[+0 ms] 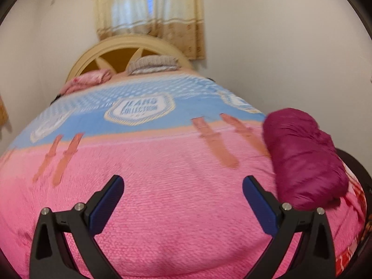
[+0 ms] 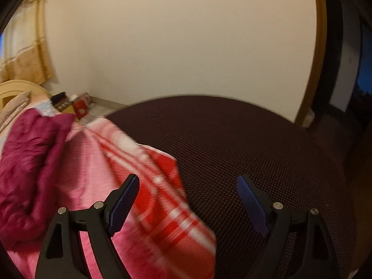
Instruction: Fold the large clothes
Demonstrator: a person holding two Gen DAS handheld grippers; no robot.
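In the left wrist view the left gripper (image 1: 183,187) hangs low in the frame with its jaws spread wide apart and nothing between them, its blue-padded fingertips (image 1: 252,187) above a pink textured bedspread with a blue printed band (image 1: 162,186) that fills the lower half of the picture. At the right edge, in the middle of the frame, a bundled magenta quilted garment (image 1: 302,158) lies on the bedspread, just beside the right-hand finger; whether it touches the finger cannot be told. In the upper centre stand a cream arched wooden headboard (image 1: 121,48), a grey-white pillow (image 1: 153,64) and a pink folded cloth (image 1: 90,80), with a beige patterned curtain (image 1: 148,16) above them. In the right wrist view the right gripper (image 2: 187,187) also has its jaws wide apart and empty, over the border between a red-and-white striped pink blanket (image 2: 162,197) at lower centre and a dark brown mesh-textured round surface (image 2: 255,144) that takes up the right side. The magenta garment (image 2: 30,162) appears at the left of this frame, crumpled against the blanket. Small boxes, one of them red (image 2: 80,108), sit by the wall in the left middle, blurred.
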